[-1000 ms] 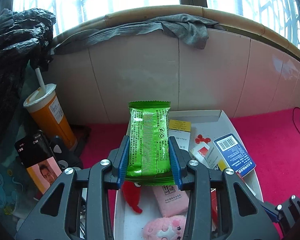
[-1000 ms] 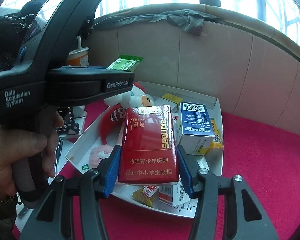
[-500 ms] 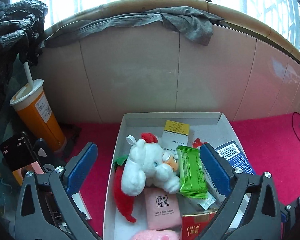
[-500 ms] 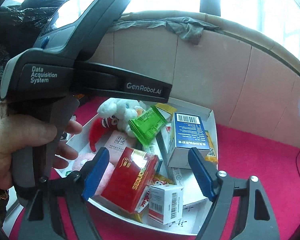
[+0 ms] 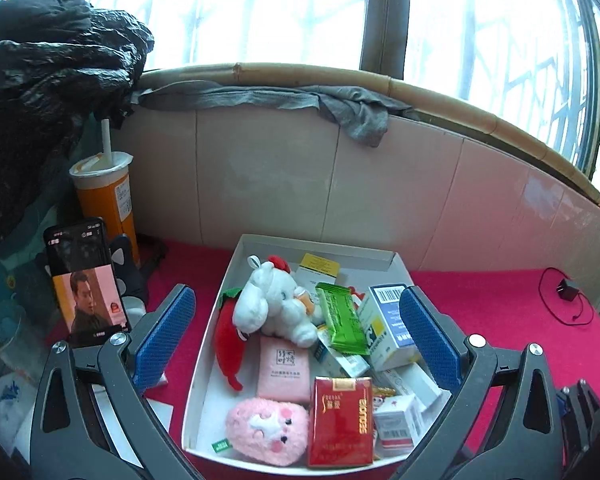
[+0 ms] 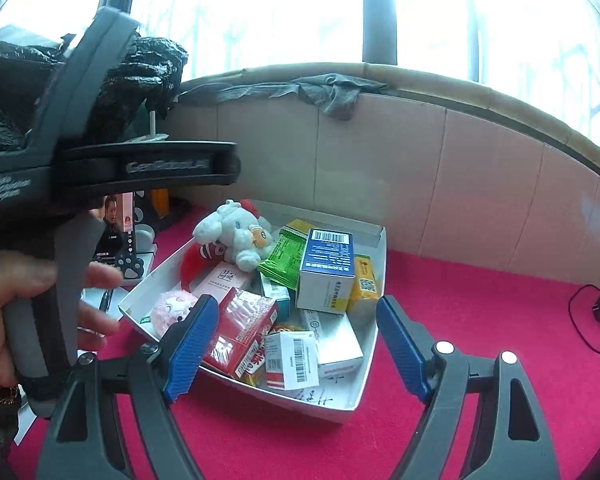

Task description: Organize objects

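A white cardboard box [image 5: 312, 245] [image 6: 348, 410] lies on the pink cloth, packed with small goods. A green snack packet [image 5: 342, 318] [image 6: 286, 258] rests on the pile beside a white plush toy [image 5: 268, 304] [image 6: 232, 236]. At the box's near end lies a red cigarette pack [image 5: 340, 420] [image 6: 240, 330]. A blue-and-white carton [image 5: 388, 324] [image 6: 326, 276] stands to the right. My left gripper [image 5: 296, 344] hangs open above the box, with nothing between its pads. My right gripper [image 6: 296, 350] is open too, over the box's near side, empty.
An orange drink cup with a straw [image 5: 106, 196] and a propped phone [image 5: 86, 284] stand left of the box. A black plastic bag [image 5: 40, 80] fills the far left. A tiled wall with a grey cloth [image 5: 300, 100] backs the scene. A charger cable [image 5: 566, 296] lies right.
Both grippers opened and let go: the green packet dropped from the left, the red cigarette pack from the right, both into the box. Both grippers then drew back from it.
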`<state>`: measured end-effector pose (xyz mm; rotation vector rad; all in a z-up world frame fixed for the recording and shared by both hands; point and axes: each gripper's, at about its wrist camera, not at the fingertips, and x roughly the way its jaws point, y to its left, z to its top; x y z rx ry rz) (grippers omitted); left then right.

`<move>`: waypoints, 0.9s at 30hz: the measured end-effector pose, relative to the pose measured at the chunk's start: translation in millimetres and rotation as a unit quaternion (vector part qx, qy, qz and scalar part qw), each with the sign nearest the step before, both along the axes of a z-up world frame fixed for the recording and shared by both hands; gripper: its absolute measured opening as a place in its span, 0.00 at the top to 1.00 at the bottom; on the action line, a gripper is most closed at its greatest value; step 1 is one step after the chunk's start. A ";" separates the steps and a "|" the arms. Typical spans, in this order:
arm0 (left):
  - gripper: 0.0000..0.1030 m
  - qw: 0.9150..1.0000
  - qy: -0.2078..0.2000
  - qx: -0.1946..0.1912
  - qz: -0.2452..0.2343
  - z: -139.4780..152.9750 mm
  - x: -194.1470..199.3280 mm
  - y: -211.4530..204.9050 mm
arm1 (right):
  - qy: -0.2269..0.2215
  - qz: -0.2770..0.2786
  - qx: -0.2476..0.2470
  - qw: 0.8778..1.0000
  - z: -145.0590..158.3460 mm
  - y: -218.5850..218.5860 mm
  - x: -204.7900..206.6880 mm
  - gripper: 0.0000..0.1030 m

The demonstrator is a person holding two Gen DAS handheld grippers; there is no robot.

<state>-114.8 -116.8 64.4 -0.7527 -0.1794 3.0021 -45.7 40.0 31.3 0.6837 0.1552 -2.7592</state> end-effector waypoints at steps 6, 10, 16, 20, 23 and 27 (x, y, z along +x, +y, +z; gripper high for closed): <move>0.00 1.000 -0.018 -0.005 0.000 -5.8 59.0 13.8 | -0.012 -0.067 -0.003 0.998 -0.8 38.9 24.5 0.21; 0.00 0.999 -0.031 -0.006 -0.009 -16.2 91.6 27.0 | -0.009 -0.094 -0.005 0.995 -6.1 61.3 45.7 0.21; 0.00 0.999 -0.035 -0.022 -0.019 -27.7 134.0 51.3 | 0.025 -0.130 -0.063 0.989 -1.3 104.7 89.2 0.08; 0.00 0.996 -0.014 -0.086 0.025 -27.2 151.8 66.8 | 0.082 -0.161 -0.076 0.981 12.2 124.8 125.6 0.00; 0.00 0.992 -0.003 -0.103 0.071 -23.2 159.1 67.4 | 0.118 -0.184 -0.070 0.973 18.9 133.2 148.8 0.00; 0.00 0.993 0.000 -0.083 0.088 -15.7 168.5 60.0 | 0.128 -0.194 -0.071 0.970 19.5 139.1 162.4 0.00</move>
